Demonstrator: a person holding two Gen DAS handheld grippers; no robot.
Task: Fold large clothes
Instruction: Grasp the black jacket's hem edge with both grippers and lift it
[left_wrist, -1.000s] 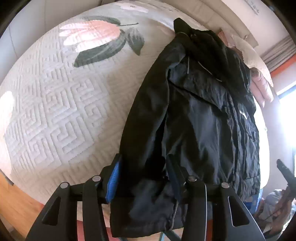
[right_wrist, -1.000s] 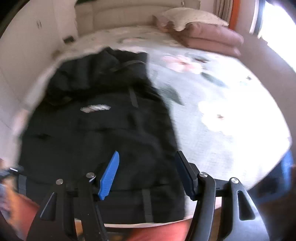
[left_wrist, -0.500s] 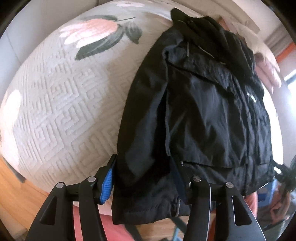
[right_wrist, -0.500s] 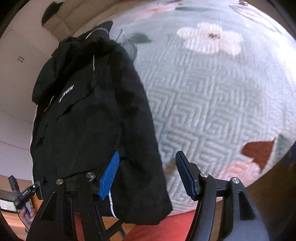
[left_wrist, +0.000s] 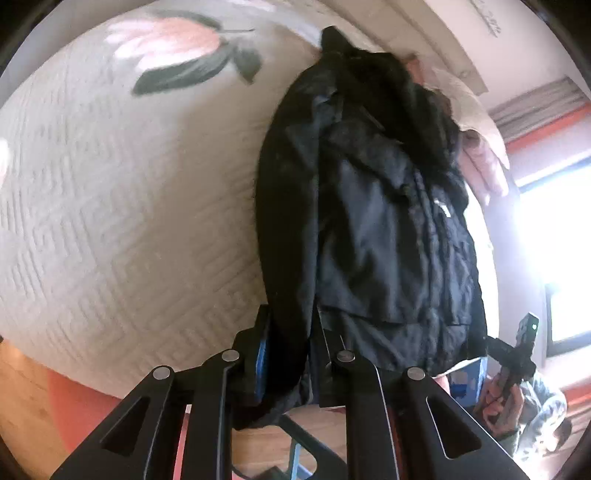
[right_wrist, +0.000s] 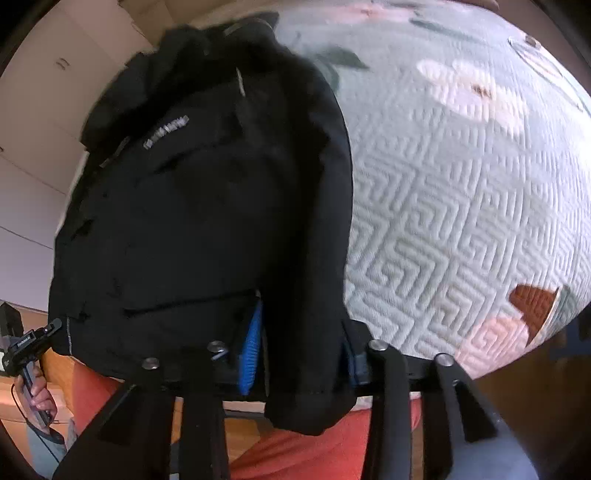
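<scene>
One black jacket (left_wrist: 369, 221) on one bedspread (left_wrist: 129, 203), left gripper (left_wrist: 288, 332) and right gripper (right_wrist: 303, 332) just closing, each clamping a sleeve

light: daylight, window (left_wrist: 554, 229) blown out at right | blur: slight motion smear | edges: fisheye bending, dark corners | jacket (right_wrist: 207, 206) underexposed

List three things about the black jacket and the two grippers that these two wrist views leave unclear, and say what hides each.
- Left wrist view: the pads of the left gripper are buried in the sleeve of the black jacket.
- Right wrist view: the right gripper straddles a sleeve; its right-side pad is covered by cloth, so contact is unclear.
- Both views: motion blur smears the jacket's collar and white lettering; unreadable.
</scene>
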